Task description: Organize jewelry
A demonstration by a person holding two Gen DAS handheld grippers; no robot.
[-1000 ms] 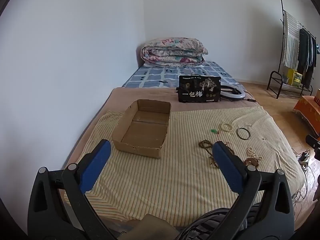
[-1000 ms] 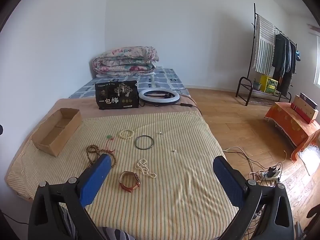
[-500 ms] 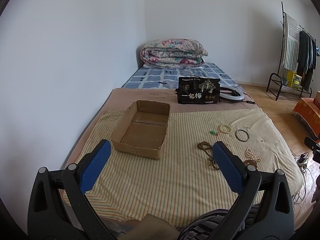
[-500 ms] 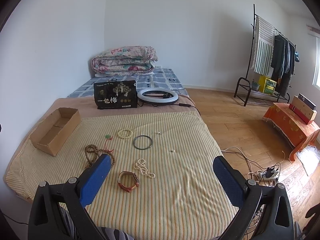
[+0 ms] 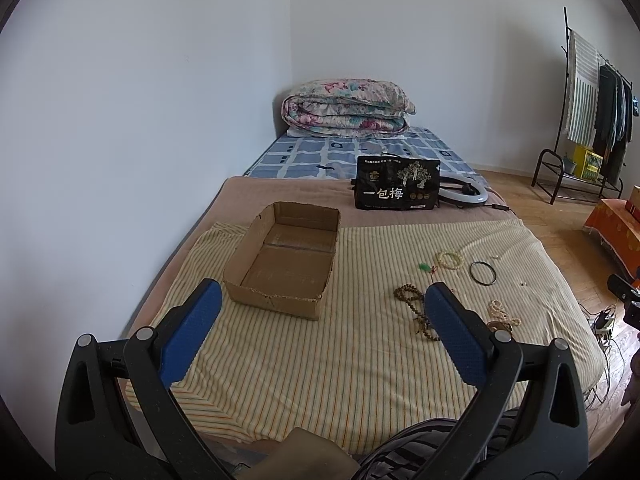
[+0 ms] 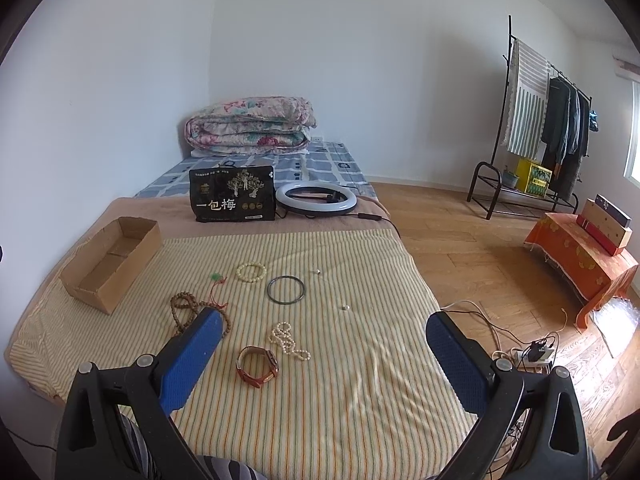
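Note:
Jewelry lies on a striped yellow cloth (image 6: 360,360) on the bed: a brown-strap watch (image 6: 257,366), a pearl strand (image 6: 288,342), a dark bangle (image 6: 286,289), a cream bead bracelet (image 6: 251,271), a brown bead necklace (image 6: 188,312), a green pendant on red cord (image 6: 217,277) and two small pieces (image 6: 345,307). An empty open cardboard box (image 5: 286,262) sits left of them; it also shows in the right wrist view (image 6: 112,262). My left gripper (image 5: 320,336) is open and empty, held before the box. My right gripper (image 6: 320,356) is open and empty above the watch.
A black snack bag (image 6: 233,199) and a ring light (image 6: 316,199) stand behind the cloth, with a folded quilt (image 6: 250,126) at the head of the bed. A clothes rack (image 6: 548,128), an orange-covered stand (image 6: 580,264) and floor cables (image 6: 532,354) are on the right.
Both views have drifted slightly; the jewelry and box sit a touch lower and nearer in frame. Both grippers stay open and empty.

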